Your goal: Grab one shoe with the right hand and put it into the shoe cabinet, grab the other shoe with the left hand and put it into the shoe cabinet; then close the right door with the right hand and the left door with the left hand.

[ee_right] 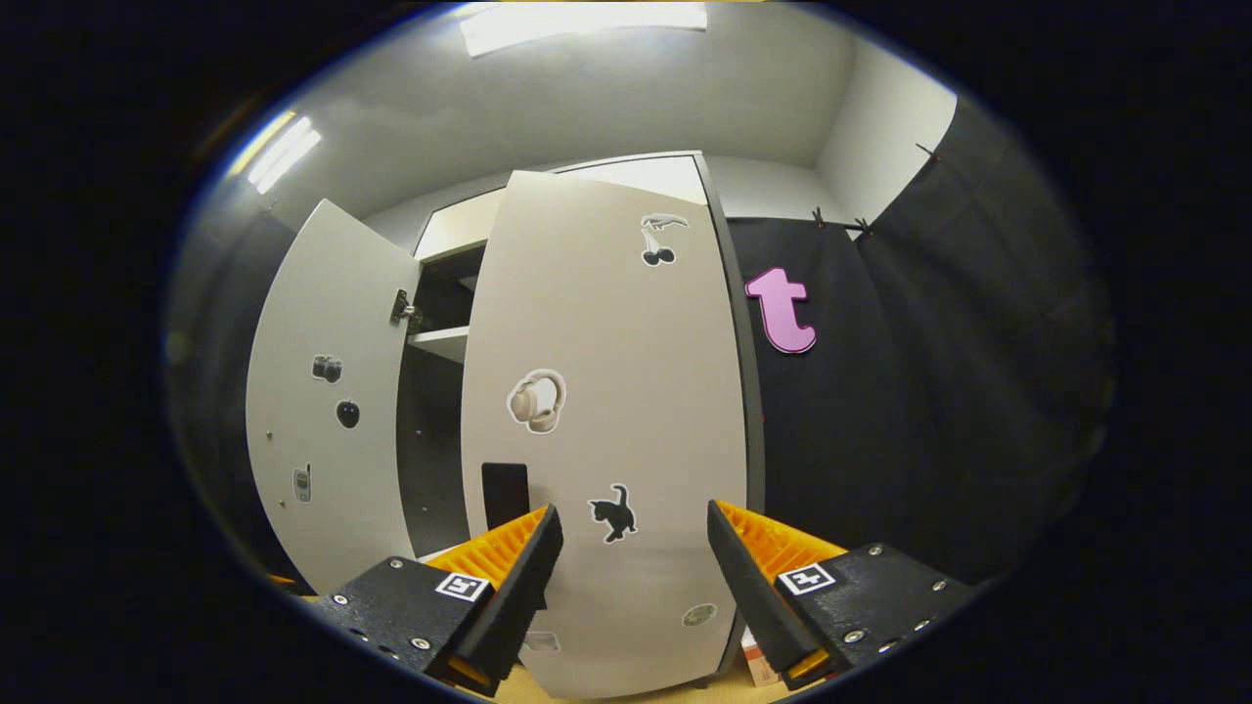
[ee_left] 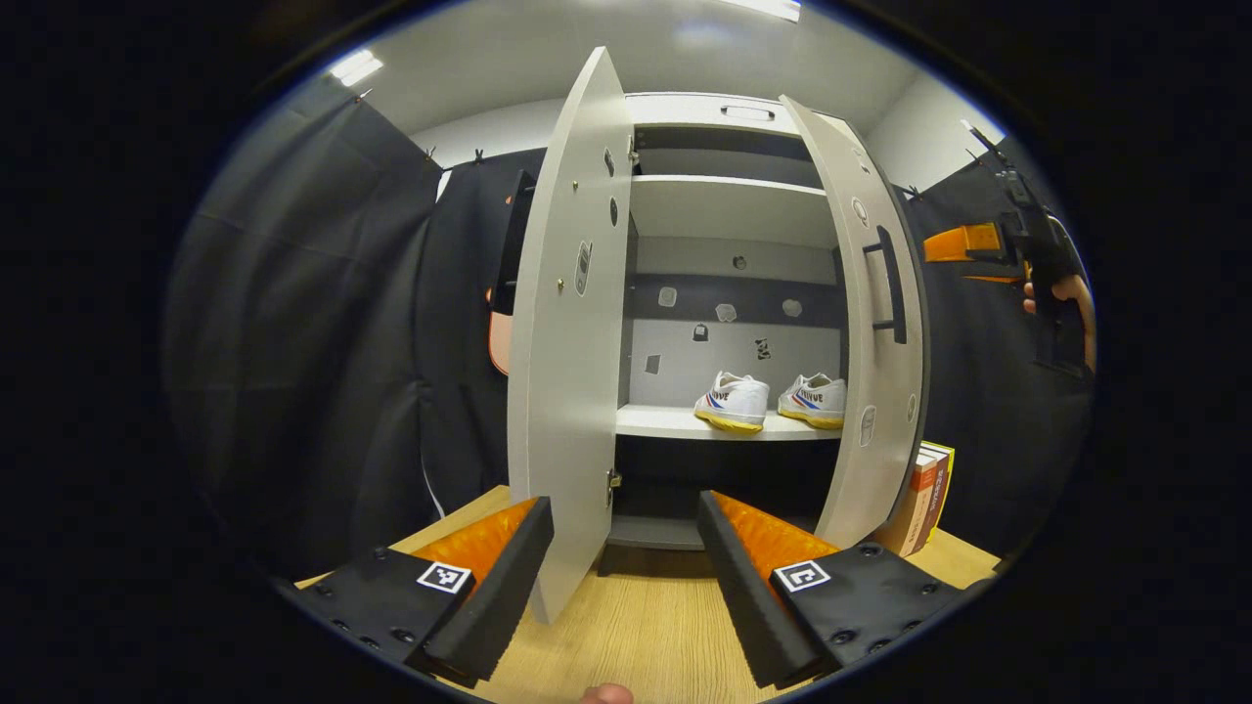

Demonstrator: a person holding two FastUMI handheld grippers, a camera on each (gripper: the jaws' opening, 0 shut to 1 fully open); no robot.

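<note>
Wood-grain tabletop (ee_left: 646, 626) lies beneath the left gripper (ee_left: 626, 557), whose jaws stand released and hold nothing. The edge of the left door (ee_left: 567, 332) rises between its fingers, nearer the left one; contact cannot be told. Beyond, the shoe cabinet (ee_left: 729, 210) stands open, and two white shoes sit side by side on its lower shelf (ee_left: 665, 422): the left shoe (ee_left: 734, 401) and the right shoe (ee_left: 814, 399), close together, toes toward the front. The right door (ee_left: 871, 323) is swung partly inward, with its dark handle (ee_left: 888, 286) on the face in sight. Books (ee_left: 924, 499) stand on the table just beside that door's foot.

The right gripper (ee_right: 631, 562) is likewise released and empty, facing the sticker-covered face of the right door (ee_right: 606, 420) near its lower part. In the left gripper view, the same right gripper (ee_left: 978, 249) is held by a hand (ee_left: 1071, 293) to the right of the cabinet.
</note>
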